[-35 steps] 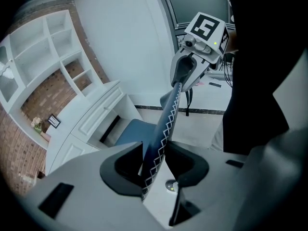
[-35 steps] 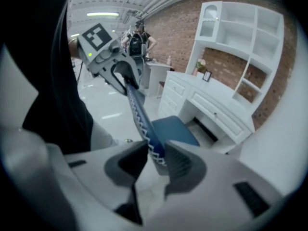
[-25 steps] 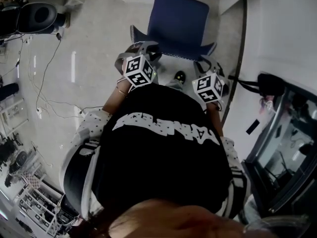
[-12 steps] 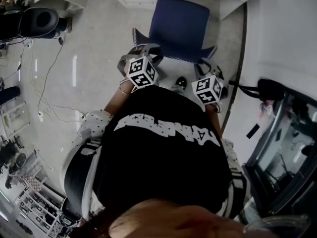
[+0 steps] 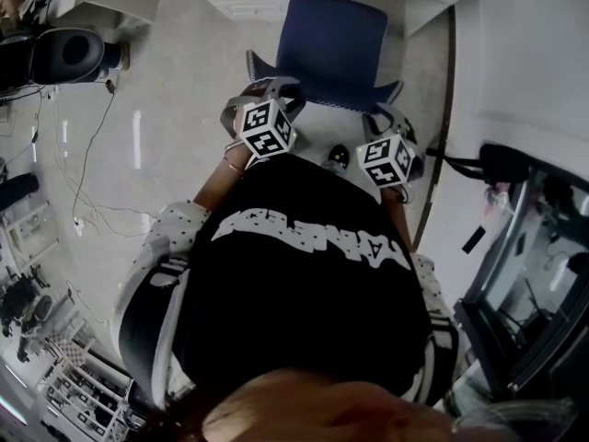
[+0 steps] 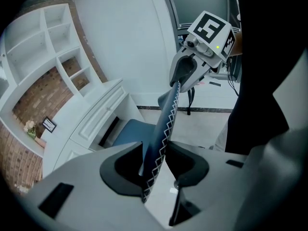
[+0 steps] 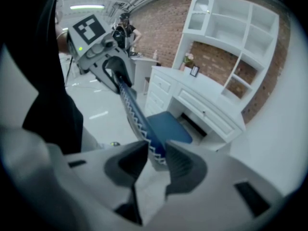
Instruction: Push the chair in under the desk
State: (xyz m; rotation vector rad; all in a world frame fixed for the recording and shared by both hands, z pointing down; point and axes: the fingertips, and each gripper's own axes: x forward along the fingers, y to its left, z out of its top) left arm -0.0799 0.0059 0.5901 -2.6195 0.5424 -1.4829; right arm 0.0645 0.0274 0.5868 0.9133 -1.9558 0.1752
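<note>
1. Progress looks to be partway at best. The chair [image 5: 331, 49] stands on the floor facing the white counter [image 7: 207, 100]. Its front edge is at or just beside the kneehole, and nearly the whole seat is out in the open.
2. Grasping seems finished. The left tool [image 6: 156, 162] is closed about halfway onto the top edge of the backrest at its left end, with the padded rim pinched between the two pads.
3. The right tool [image 7: 156, 158] is closed to much the same width on the other end of that rim (each tool shows in the other's view, at the far end of the backrest).
4. What is left, as I judge it, is the main part of the push: sliding the seat into the opening until the backrest comes up near the counter's front.
5. The chair is dark blue, with a flat cushioned seat and a thin, slightly curved backrest edged in white zigzag stitching. The head view shows short arm-like wings at the sides. Its legs or base are hidden beneath the seat, so I cannot say whether it rolls or must be dragged.
6. The opening in the counter lies straight ahead of the seat, under a row of drawers, and nothing visible blocks it.
</note>
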